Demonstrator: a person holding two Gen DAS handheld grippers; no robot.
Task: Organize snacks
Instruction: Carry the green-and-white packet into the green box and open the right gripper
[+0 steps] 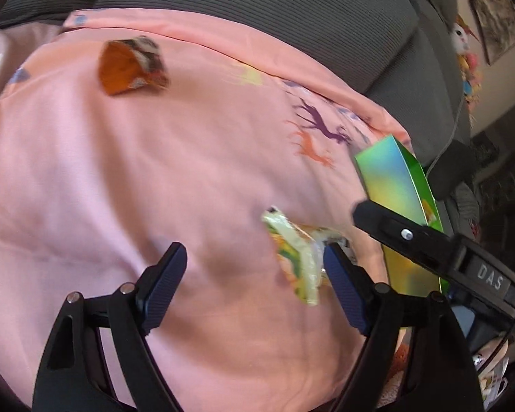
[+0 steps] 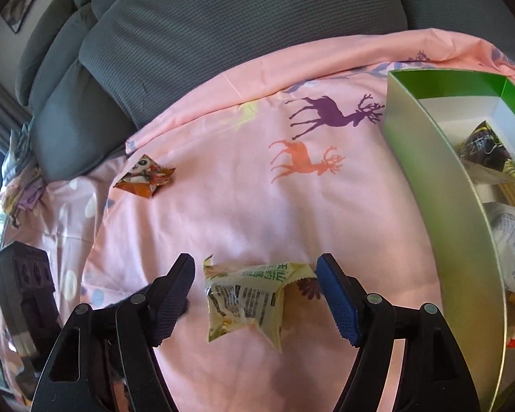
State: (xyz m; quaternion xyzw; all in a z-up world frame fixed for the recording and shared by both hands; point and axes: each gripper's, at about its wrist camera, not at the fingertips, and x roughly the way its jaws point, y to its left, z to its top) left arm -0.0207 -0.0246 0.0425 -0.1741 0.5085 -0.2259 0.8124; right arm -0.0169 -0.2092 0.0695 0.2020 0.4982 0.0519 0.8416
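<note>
Both grippers are standing open and empty: the right gripper [image 2: 254, 295] is straddling the pale green snack packet [image 2: 250, 304] just left of the green box [image 2: 439, 185], presumably for boxing, while the left gripper [image 1: 254, 281] is hovering nearby.

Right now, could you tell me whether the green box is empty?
Not empty. The right wrist view shows the open green box already holding several snack packets, including a dark packet.

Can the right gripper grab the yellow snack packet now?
Probably yes. The right gripper is open, with the yellow packet lying between its fingers on the pink sheet, and nothing blocks it.
</note>
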